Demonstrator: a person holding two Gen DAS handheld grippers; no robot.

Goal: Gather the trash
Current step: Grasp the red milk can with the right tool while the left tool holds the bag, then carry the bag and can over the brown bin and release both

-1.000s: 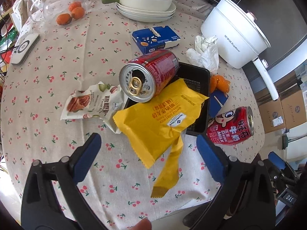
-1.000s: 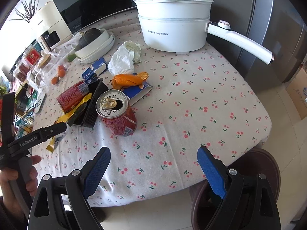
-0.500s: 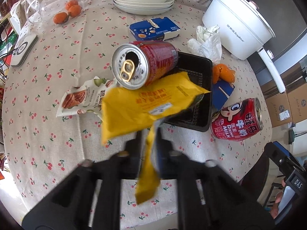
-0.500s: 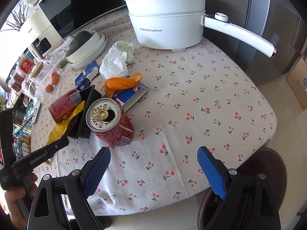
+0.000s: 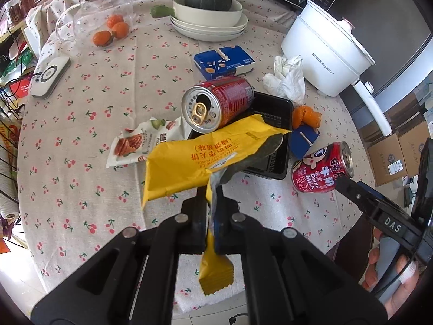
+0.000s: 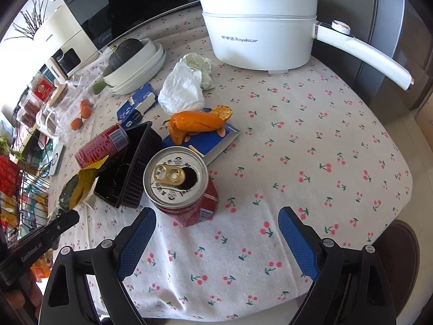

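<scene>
My left gripper (image 5: 212,203) is shut on a yellow snack wrapper (image 5: 200,162) and holds it lifted above the tablecloth; the wrapper also shows at the left of the right wrist view (image 6: 78,187). Behind it a red can (image 5: 216,105) lies on its side against a black plastic tray (image 5: 273,140). A nut packet (image 5: 140,143) lies to the left. My right gripper (image 6: 216,241) is open, just in front of an upright red milk can (image 6: 184,187), which also shows in the left wrist view (image 5: 322,168). Orange peel (image 6: 197,122) lies on a blue carton (image 6: 216,138).
A white electric pot (image 6: 259,29) with a long handle stands at the back. Crumpled tissue (image 6: 184,86), a blue box (image 5: 224,62), stacked bowls holding a squash (image 5: 208,13), a glass jar with oranges (image 5: 108,24) and a white device (image 5: 50,77) sit on the cherry-print table.
My left gripper closed on the yellow wrapper's tail and lifted it off the table. My right gripper moved closer to the upright milk can and stayed open.
</scene>
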